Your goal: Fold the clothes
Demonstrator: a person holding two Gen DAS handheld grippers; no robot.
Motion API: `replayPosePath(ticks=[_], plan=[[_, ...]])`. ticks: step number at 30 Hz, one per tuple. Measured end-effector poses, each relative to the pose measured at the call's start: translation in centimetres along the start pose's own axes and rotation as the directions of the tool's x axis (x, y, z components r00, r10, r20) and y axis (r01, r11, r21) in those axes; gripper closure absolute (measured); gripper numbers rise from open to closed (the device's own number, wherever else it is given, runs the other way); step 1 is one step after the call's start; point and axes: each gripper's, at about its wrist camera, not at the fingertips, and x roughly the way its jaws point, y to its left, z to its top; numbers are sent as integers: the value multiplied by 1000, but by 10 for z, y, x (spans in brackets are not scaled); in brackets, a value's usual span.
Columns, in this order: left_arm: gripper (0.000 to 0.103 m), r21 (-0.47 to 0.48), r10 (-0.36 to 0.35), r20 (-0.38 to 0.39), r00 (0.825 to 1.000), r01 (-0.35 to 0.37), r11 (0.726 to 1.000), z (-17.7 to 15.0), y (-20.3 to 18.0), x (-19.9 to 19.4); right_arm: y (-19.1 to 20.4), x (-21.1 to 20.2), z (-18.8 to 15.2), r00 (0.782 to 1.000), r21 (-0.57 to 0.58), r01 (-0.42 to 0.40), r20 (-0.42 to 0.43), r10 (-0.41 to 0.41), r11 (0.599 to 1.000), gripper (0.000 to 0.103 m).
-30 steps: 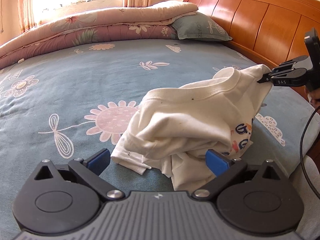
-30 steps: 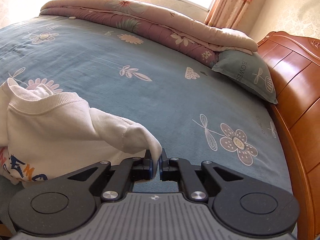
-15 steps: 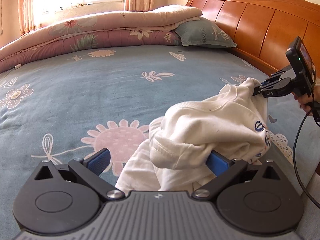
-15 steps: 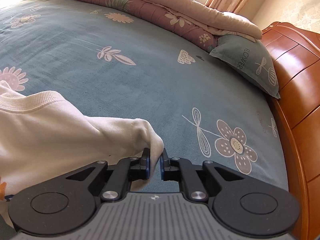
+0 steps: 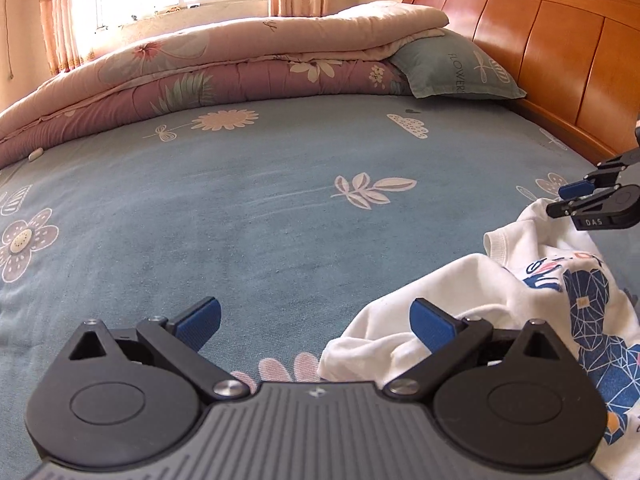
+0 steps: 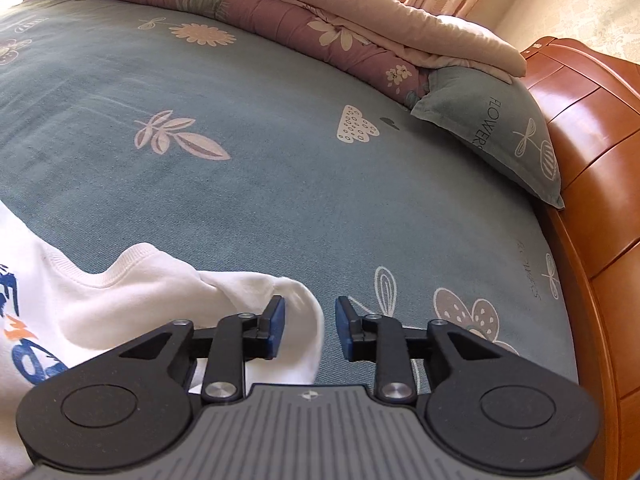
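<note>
White sweatshirt lies crumpled on the blue flowered bed sheet, at the near right of the bed as the left wrist view shows it, printed side up: blue geometric figures and lettering with touches of orange. Fabric is a soft, thick knit with a ribbed neckband; it sits in loose rolls, not flat, and no fold is yet made.

Right gripper has its jaws opening. A rounded lobe of the white cloth, probably a shoulder or sleeve end, lies between them, against the left pad, while the right pad stands clear of it. The pads no longer press the cloth. Seen from the left wrist view, this same gripper sits just past the far right edge of the garment.

Left gripper is spread wide and holds nothing. The garment lies to its right; its right finger stands over the edge of the cloth, its left finger over bare sheet. Whether that right finger touches the cloth cannot be settled from this angle.

Judgement: the right hand is the nearer to the neck end, the left to the lower heap; the garment must be spread flat before folding.

Beyond: a rolled pink and mauve quilt along the far side, a grey-green pillow and a polished wooden headboard at the right.
</note>
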Motion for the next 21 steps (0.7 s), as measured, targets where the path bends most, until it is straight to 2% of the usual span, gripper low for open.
replayPosePath(ticks=[1,2,5,8,11,13,15,17,18,21], plan=[[3,-7,-9,5,1000,9,1000,-4,3,-8,3,-8,-3,1000,-5,-13,14,13,1000,46],[3,-14,-16,14,1000,16,1000,-8,5,-18,7,-17,-5,999,-13,-22,29,23,1000,40],[2,-43,-59,48,997,61,997,-16,10,-57,16,-53,-14,996,-33,-46,80,48,998,34],[2,-42,-147,66,987,150,988,-25,3,-89,26,-90,-22,987,-47,-89,132,94,995,25],[1,7,-210,0,978,210,978,-37,-18,-94,39,-120,-30,977,-59,-123,169,131,991,19],[1,72,-166,-49,985,169,983,-47,-35,-85,48,-135,-35,972,-62,-138,184,147,988,19],[1,121,-46,-67,997,53,991,-52,-42,-74,53,-146,-40,970,-64,-136,192,145,989,19],[1,115,67,-68,995,-58,992,-52,-37,-66,56,-157,-47,970,-68,-122,201,134,990,19],[1,95,97,-71,993,-90,991,-51,-32,-63,57,-161,-51,971,-70,-113,205,125,991,18],[1,71,71,-84,994,-65,995,-43,-29,-57,56,-168,-63,971,-62,-105,208,116,993,16]])
